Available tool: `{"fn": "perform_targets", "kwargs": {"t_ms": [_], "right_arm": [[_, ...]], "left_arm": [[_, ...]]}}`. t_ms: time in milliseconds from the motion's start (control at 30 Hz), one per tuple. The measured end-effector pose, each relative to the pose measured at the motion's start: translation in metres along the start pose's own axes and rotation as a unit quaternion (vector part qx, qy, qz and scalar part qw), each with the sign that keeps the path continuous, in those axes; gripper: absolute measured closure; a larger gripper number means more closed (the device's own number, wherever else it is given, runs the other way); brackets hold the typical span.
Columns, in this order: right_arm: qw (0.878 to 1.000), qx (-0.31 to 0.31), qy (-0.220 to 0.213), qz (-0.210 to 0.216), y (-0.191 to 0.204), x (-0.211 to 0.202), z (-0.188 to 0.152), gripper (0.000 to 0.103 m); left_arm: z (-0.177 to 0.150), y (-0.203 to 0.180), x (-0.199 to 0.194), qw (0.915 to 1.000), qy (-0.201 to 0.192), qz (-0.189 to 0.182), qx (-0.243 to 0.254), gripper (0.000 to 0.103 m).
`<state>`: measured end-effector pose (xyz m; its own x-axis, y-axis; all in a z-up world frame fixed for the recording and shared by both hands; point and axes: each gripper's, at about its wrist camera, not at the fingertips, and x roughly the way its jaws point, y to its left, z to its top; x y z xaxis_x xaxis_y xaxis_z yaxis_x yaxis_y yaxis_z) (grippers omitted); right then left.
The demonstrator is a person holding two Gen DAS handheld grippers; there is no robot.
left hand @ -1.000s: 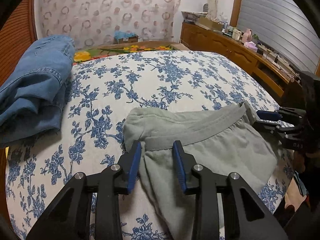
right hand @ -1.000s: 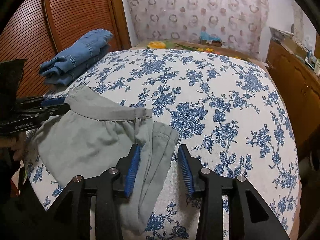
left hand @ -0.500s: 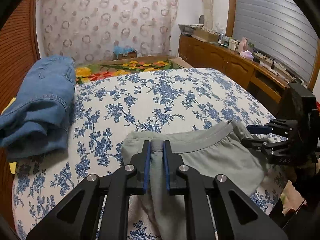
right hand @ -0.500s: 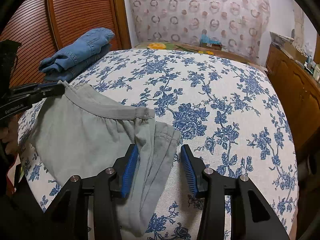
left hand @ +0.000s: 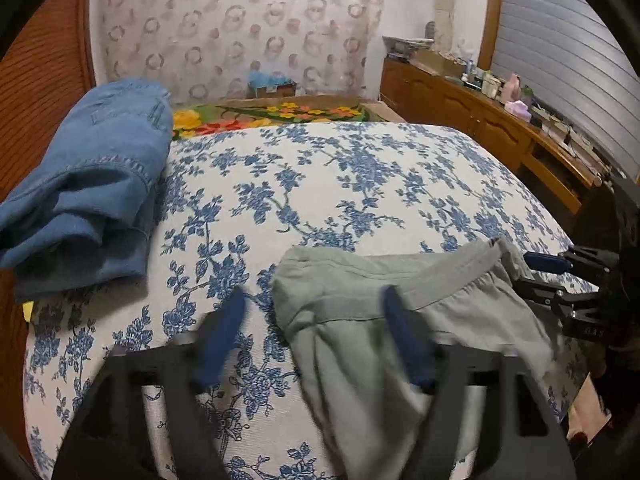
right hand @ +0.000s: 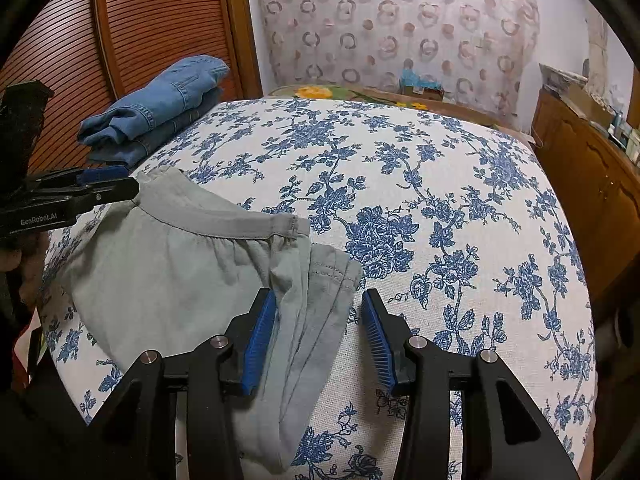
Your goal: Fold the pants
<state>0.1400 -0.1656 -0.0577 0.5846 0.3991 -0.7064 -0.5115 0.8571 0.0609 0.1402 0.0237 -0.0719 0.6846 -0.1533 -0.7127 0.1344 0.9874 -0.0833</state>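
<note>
- Left tool [left hand: 316, 336]: jaws opening, blurred with motion. The corner of the grey pants [left hand: 400, 312] lies between them, but the blue pads are off the cloth on both sides, so no grip.
- Seen from the right wrist camera, the left tool [right hand: 110, 184] comes in from the left edge, tips at the far left end of the waistband.
- Right tool [right hand: 320, 332]: jaws about halfway apart, blue pads either side of a folded strip of the pants [right hand: 168, 272]. The left pad is right against the cloth; the right pad stands clear over bare bedspread. Not clamped.
- From the left wrist camera, the right tool [left hand: 548, 276] sits at the right edge, tips at the right end of the waistband; I cannot tell from there if it touches.
- Pants: light grey, on the near edge of the bed [right hand: 440, 200], waistband running across the top, legs hanging off the front towards the tools. One leg hem is folded up beside the waistband on the right side.
- Bed: white spread with a blue flower print; a bright flowered blanket [left hand: 276, 114] shows at the far end.
- Folded blue jeans [left hand: 92, 184] stacked on the far left side of the bed, well apart from the grey pants, next to a slatted wooden door [right hand: 132, 40].
- Wooden dresser [left hand: 480, 120] along the right wall with small clutter on top; too small to make out.
- Patterned curtain [left hand: 240, 28] covers the far wall.
</note>
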Motion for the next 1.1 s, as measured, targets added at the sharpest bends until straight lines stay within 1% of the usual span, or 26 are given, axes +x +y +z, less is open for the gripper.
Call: {"fn": "perform_targets", "kwargs": {"t_ms": [300, 400, 500, 533, 567, 667, 733, 800, 900, 967, 1000, 1033, 1067, 1100], "right_arm": [[1.000, -0.001, 0.000, 0.000, 0.000, 0.000, 0.000, 0.056], [1.000, -0.001, 0.000, 0.000, 0.000, 0.000, 0.000, 0.056], [1.000, -0.001, 0.001, 0.000, -0.001, 0.000, 0.000, 0.056], [1.000, 0.000, 0.002, 0.001, -0.001, 0.000, 0.001, 0.054], [1.000, -0.001, 0.003, 0.002, -0.001, 0.000, 0.001, 0.052], [1.000, -0.001, 0.011, 0.010, 0.001, 0.001, 0.005, 0.042], [1.000, 0.001, 0.018, 0.015, 0.005, 0.005, 0.008, 0.030], [1.000, 0.006, 0.024, 0.014, 0.009, 0.008, 0.011, 0.023], [0.999, 0.006, 0.033, -0.006, 0.014, 0.014, 0.017, 0.023], [0.999, 0.002, 0.034, -0.005, 0.016, 0.016, 0.018, 0.023], [0.999, 0.001, 0.033, -0.006, 0.017, 0.016, 0.018, 0.026], [1.000, 0.000, 0.031, -0.006, 0.019, 0.015, 0.018, 0.033], [1.000, -0.001, 0.029, -0.006, 0.019, 0.014, 0.018, 0.036], [1.000, 0.001, 0.028, -0.004, 0.018, 0.013, 0.017, 0.043]], "left_arm": [[-0.011, 0.003, 0.020, 0.9992, 0.038, -0.008, -0.002, 0.022], [-0.013, 0.003, 0.025, 0.9991, 0.042, -0.007, 0.000, 0.022], [-0.013, 0.001, 0.025, 0.9992, 0.038, -0.003, 0.006, 0.022], [-0.013, 0.001, 0.025, 0.9992, 0.038, -0.003, 0.006, 0.022], [-0.013, 0.001, 0.025, 0.9992, 0.038, -0.004, 0.005, 0.022], [-0.014, 0.000, 0.025, 0.9993, 0.038, -0.003, 0.005, 0.022], [-0.014, 0.001, 0.025, 0.9992, 0.038, -0.002, 0.007, 0.022], [-0.014, 0.000, 0.025, 0.9992, 0.039, 0.000, 0.008, 0.022], [-0.014, 0.000, 0.025, 0.9992, 0.039, -0.001, 0.007, 0.022], [-0.014, 0.000, 0.026, 0.9992, 0.039, -0.001, 0.007, 0.022], [-0.014, -0.001, 0.026, 0.9992, 0.039, -0.001, 0.007, 0.022], [-0.014, -0.001, 0.026, 0.9992, 0.039, -0.001, 0.007, 0.022], [-0.014, -0.001, 0.026, 0.9992, 0.039, -0.001, 0.008, 0.022], [-0.014, -0.001, 0.026, 0.9992, 0.039, 0.000, 0.008, 0.022]]}}
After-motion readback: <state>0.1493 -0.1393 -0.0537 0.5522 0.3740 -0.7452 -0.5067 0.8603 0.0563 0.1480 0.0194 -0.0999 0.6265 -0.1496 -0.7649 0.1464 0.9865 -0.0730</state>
